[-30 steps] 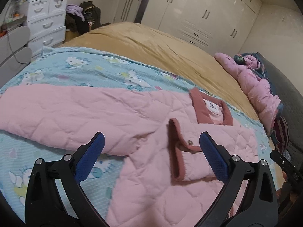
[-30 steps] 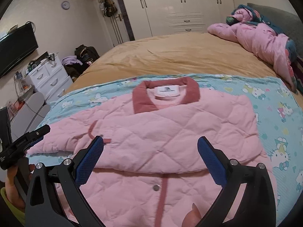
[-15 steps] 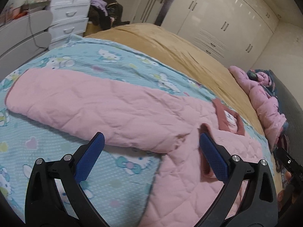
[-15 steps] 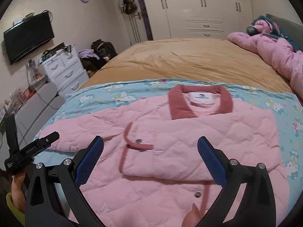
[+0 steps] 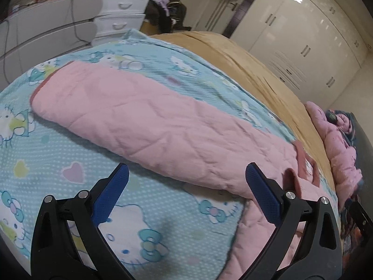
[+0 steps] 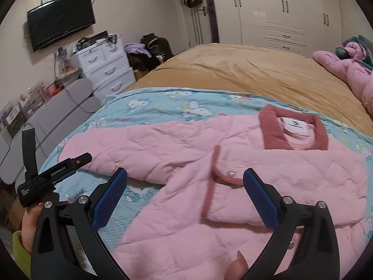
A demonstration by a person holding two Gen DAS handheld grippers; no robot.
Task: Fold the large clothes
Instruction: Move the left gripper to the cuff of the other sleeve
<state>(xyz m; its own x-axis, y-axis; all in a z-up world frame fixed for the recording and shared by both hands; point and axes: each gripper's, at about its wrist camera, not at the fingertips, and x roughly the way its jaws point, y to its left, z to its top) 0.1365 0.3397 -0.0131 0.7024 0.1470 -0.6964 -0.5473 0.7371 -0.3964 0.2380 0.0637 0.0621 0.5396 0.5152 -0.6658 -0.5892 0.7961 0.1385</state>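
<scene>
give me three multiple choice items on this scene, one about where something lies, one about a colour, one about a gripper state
1. Where does the outstretched sleeve of the pink jacket lie?
A. on the cartoon-print blue sheet
B. on the white drawers
C. folded under the collar

2. What colour is the jacket's collar?
A. navy
B. dusty red
C. white

3. What state is the left gripper in?
A. shut on the sleeve
B. shut on the sheet
C. open, holding nothing

Answers:
1. A: the sleeve stretches flat across the blue sheet, away from the jacket's body.
2. B: a dusty red band frames the white label at the neck.
3. C: its blue pads stand wide apart above the sheet and sleeve edge, with no cloth between them. The right gripper is likewise open.
</scene>
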